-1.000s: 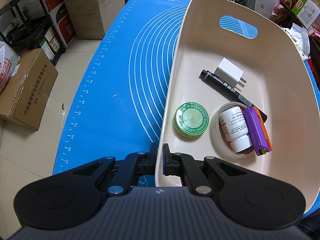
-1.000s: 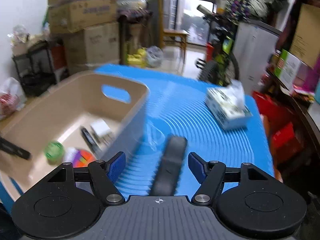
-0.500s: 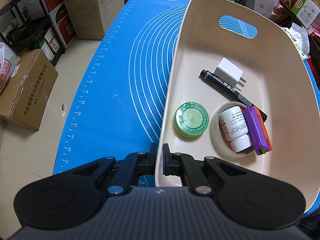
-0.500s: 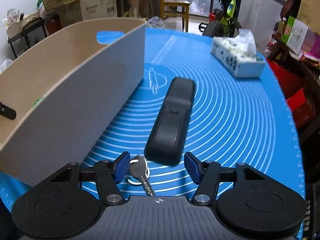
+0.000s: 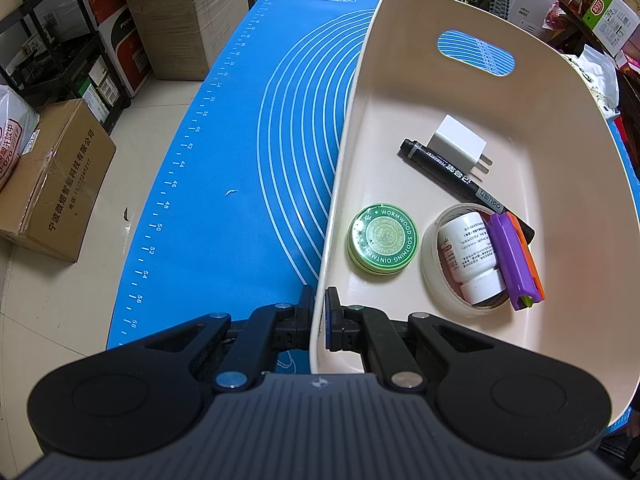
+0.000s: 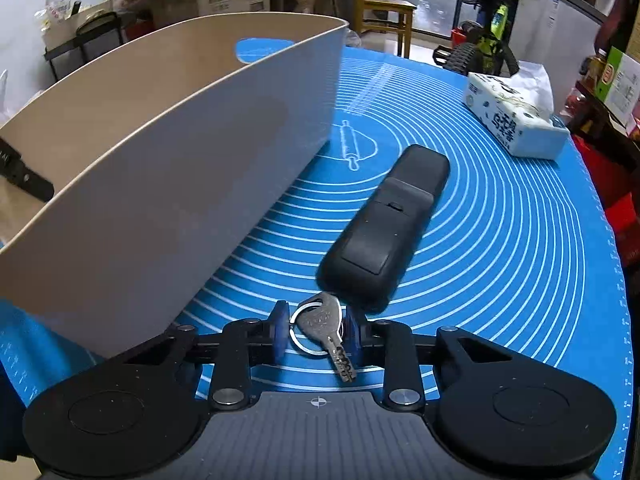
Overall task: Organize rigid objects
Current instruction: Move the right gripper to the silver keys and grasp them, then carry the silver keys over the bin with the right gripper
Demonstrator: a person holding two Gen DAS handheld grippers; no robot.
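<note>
Lying on the blue mat (image 6: 500,240) just beside the bin (image 6: 192,168), the key (image 6: 326,326) and its ring sit between the pads of the right gripper (image 6: 316,334), whose jaws are closed in against it, with a black remote (image 6: 386,226) touching the key's head. The left gripper (image 5: 319,322) is clamped on the bin's near wall, one finger inside and one outside. Inside the bin lie a green tin (image 5: 382,238), marker (image 5: 452,174), white plug (image 5: 460,146), bottle (image 5: 470,254) and purple tool (image 5: 514,258).
</note>
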